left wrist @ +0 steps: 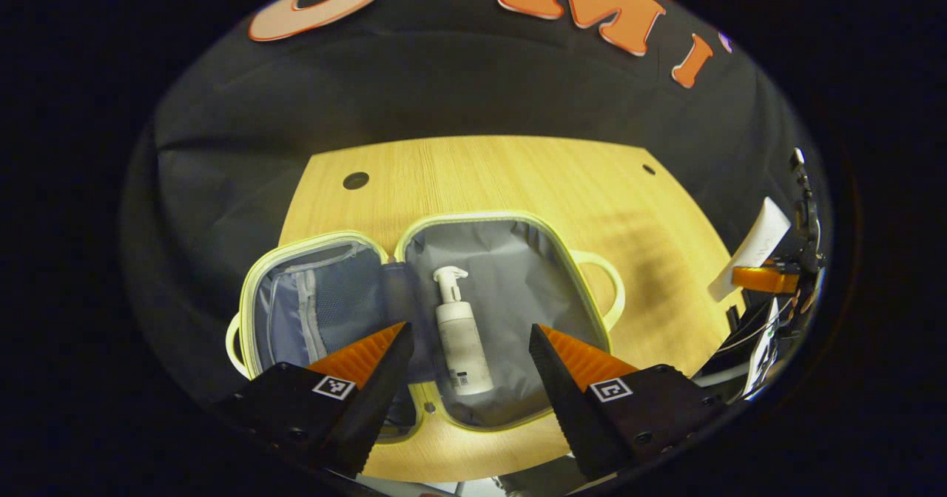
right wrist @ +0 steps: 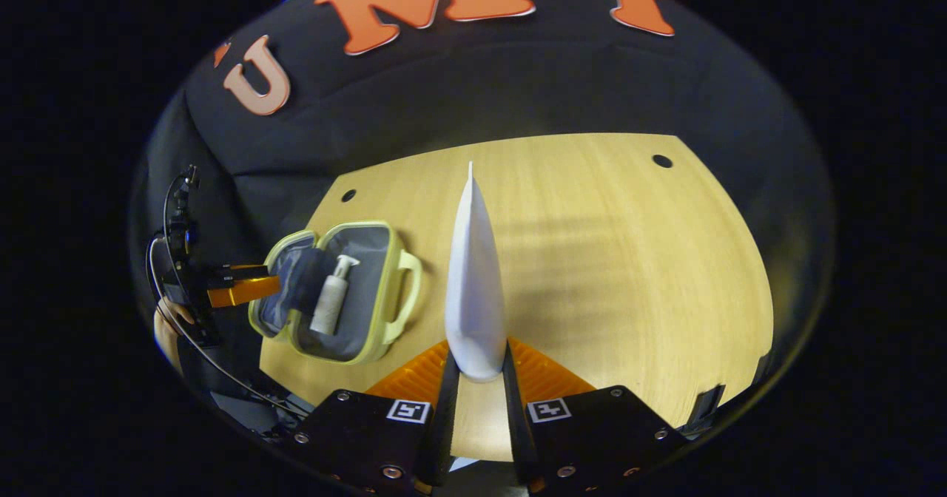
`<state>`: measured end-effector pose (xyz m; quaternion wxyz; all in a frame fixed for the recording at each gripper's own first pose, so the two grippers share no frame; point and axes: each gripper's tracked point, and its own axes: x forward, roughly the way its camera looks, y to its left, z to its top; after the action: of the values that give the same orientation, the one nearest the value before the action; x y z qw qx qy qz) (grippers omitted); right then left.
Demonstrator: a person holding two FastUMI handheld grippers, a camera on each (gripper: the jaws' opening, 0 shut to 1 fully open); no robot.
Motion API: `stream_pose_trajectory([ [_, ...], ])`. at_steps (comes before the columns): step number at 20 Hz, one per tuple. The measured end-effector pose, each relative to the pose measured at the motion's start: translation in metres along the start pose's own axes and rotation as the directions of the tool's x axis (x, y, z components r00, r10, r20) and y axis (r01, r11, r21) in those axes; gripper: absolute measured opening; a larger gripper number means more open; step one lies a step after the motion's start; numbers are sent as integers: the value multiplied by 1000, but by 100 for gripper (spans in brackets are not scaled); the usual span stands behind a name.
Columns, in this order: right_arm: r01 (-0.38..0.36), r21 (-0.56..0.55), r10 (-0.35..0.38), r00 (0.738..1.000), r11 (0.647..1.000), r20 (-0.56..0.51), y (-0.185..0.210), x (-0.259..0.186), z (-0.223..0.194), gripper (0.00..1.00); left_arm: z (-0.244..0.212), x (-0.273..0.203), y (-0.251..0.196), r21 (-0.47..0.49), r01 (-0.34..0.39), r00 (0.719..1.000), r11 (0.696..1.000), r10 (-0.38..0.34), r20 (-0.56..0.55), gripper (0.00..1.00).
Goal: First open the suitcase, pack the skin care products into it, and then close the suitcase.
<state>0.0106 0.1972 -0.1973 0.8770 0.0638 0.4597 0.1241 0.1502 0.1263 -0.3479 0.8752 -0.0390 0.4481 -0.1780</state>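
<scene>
The suitcase lies open on the table near its left edge, a white pump bottle lying in its right half, the left claw spread wide above it, while the right claw pinches a white tube over the table's middle.

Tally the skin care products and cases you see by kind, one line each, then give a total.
Pump bottles: 1, the pump bottle lying in the open suitcase.
Tubes: 1, the white tube clamped in the right gripper above the table.
Suitcases: 1, the pale yellow suitcase, lying open.
Total: 3
</scene>
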Motion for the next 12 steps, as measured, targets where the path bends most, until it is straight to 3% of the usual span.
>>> stream_pose_trajectory([
  [3, -120, -15, 118, 988, 993, -100, 63, 10, 1, 34, -11, -33, 20, -66, -3, 997, 998, 8, 78, 99],
  [5, -209, -4, 205, 962, 978, -181, 108, 28, -4, 34, -22, -56, 42, -92, -28, 994, 995, 37, 102, 99],
  [6, -231, 2, 226, 949, 973, -219, 123, 37, -7, 29, -27, -70, 56, -103, -53, 991, 993, 65, 113, 99],
  [8, -246, 24, 242, 924, 969, -297, 147, 58, -15, 39, -37, -90, 86, -104, -117, 983, 988, 130, 131, 99],
  [9, -246, 32, 243, 912, 969, -331, 156, 70, -18, 34, -42, -98, 100, -95, -147, 977, 985, 159, 140, 99],
  [12, -218, 57, 221, 880, 974, -421, 176, 103, -33, 34, -55, -115, 129, -58, -213, 965, 975, 220, 145, 99],
])
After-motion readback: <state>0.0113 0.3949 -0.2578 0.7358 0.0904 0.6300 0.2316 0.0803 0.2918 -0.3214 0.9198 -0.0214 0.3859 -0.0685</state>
